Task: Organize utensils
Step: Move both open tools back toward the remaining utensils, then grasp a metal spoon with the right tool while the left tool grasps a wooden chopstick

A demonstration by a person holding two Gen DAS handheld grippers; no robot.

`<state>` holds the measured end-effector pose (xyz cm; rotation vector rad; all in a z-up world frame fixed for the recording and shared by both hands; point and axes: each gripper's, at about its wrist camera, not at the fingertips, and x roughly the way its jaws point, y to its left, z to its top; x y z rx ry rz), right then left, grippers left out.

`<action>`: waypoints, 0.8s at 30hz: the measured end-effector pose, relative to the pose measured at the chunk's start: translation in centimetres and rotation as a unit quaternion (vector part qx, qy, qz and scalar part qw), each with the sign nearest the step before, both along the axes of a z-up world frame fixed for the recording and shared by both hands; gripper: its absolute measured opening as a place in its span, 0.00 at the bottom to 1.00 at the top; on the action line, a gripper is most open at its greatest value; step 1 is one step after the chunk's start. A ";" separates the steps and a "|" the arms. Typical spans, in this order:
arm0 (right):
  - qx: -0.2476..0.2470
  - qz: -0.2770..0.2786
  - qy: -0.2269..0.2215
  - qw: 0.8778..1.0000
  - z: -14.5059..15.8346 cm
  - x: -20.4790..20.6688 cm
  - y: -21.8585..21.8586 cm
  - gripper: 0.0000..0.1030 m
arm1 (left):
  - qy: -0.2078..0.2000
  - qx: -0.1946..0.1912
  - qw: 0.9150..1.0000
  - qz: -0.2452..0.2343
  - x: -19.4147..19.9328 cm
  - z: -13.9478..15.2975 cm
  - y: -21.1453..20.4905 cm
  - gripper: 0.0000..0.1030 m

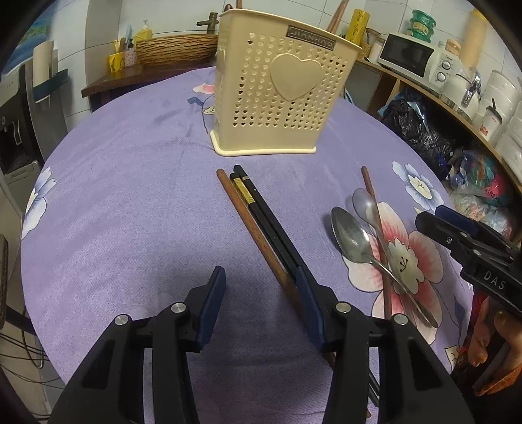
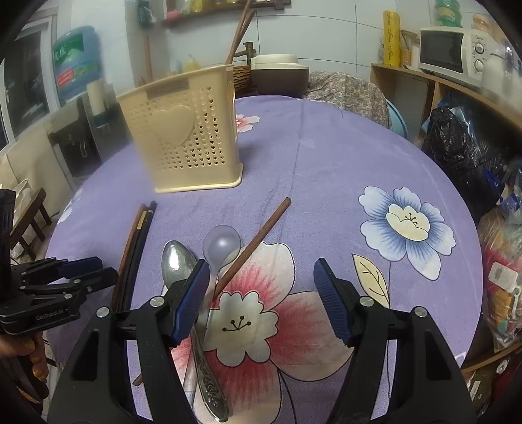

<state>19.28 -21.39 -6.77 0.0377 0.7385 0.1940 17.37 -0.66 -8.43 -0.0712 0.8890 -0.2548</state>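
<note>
A cream perforated utensil holder [image 1: 277, 98] [image 2: 182, 130] stands upright at the far middle of the purple flowered tablecloth [image 1: 130, 195], with brown chopsticks [image 1: 337, 16] sticking out of it. One brown and two black chopsticks [image 1: 257, 208] [image 2: 137, 234] lie together, running under the right finger of my left gripper [image 1: 261, 293], which is open and holds nothing. Two metal spoons [image 1: 352, 238] [image 2: 177, 261] and a single brown chopstick [image 1: 375, 212] [image 2: 261, 234] lie crossed on the pink flower. My right gripper [image 2: 261, 277] [image 1: 434, 217] hovers open just right of them.
A wooden shelf with a white microwave [image 1: 411, 58] [image 2: 447, 49] and jars runs along the right. Black and coloured bags [image 2: 463, 146] sit below it. A blue water bottle [image 2: 76, 62] and a dispenser stand to the left. The round table's edge curves close on both sides.
</note>
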 end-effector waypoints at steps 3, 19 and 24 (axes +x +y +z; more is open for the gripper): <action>0.003 0.004 0.000 1.000 0.2 -0.1 0.3 0.65 | -0.004 0.018 1.000 0.002 -0.1 -0.1 -0.7 0.44; 0.021 0.112 0.012 0.993 0.5 -0.6 2.9 0.65 | 0.002 0.067 0.998 -0.003 -0.5 -0.1 0.8 0.43; 0.017 0.188 0.048 0.981 -0.6 0.5 5.2 0.64 | 0.006 0.045 0.999 0.004 -0.2 0.0 2.1 0.43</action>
